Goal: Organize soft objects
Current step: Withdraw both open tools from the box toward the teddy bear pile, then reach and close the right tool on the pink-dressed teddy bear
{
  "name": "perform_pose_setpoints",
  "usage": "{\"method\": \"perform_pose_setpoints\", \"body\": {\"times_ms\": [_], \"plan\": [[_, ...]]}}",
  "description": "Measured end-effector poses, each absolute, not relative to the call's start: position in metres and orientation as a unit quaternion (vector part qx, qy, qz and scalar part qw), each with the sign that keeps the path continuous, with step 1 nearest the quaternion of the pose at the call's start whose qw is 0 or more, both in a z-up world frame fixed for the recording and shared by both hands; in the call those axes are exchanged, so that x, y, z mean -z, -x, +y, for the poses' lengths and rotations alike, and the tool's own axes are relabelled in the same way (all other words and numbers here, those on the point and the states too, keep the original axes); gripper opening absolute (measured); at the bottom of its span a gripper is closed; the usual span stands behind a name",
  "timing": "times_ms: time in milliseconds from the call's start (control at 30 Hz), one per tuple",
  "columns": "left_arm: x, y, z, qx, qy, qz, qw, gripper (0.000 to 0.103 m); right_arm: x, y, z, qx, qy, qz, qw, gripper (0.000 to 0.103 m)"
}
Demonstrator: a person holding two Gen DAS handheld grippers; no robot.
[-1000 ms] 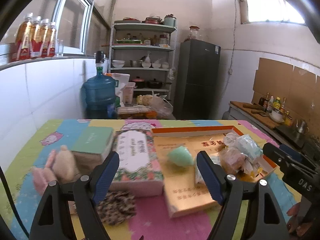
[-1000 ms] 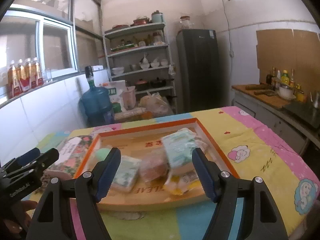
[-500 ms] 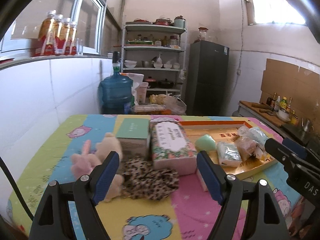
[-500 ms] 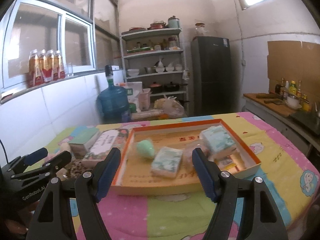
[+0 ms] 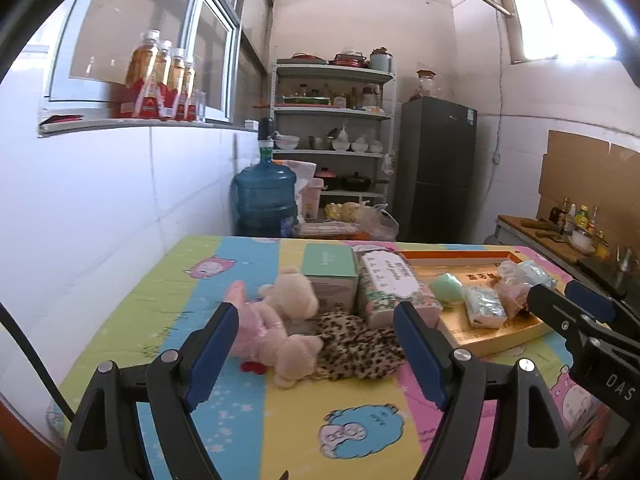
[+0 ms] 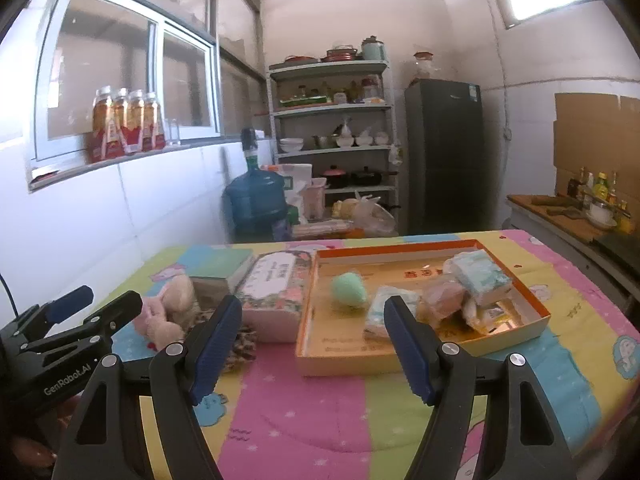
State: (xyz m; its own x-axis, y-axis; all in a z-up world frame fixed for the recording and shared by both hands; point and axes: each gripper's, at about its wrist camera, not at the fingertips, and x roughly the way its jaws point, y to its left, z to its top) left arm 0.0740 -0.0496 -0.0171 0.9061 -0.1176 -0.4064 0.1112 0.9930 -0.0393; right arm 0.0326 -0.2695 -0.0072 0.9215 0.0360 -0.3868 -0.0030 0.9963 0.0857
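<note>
While both point slightly downward over the table (image 5: 360, 440), the left tool (image 5: 316, 354) and right tool (image 6: 310, 346) gape wide, empty.

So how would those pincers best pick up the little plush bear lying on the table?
Probably by the plush bear's soft middle, coming from above and the near side with the open left gripper. It lies flat, the leopard cloth crowds its right, and boxes stand behind.

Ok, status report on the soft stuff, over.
Both grippers open, empty. Plush toy, leopard cloth outside tray. Nothing blocking.
</note>
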Motion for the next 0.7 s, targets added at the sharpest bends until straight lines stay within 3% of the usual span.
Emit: {"method": "perform_pose_setpoints", "body": {"times_ms": [700], "plan": [[0.025,-0.041,-0.002,0.028,0.016,0.204,0.978,0.079,0.015,-0.012,-0.215,-0.065,-0.033,0.206,0.976,0.075]]}}
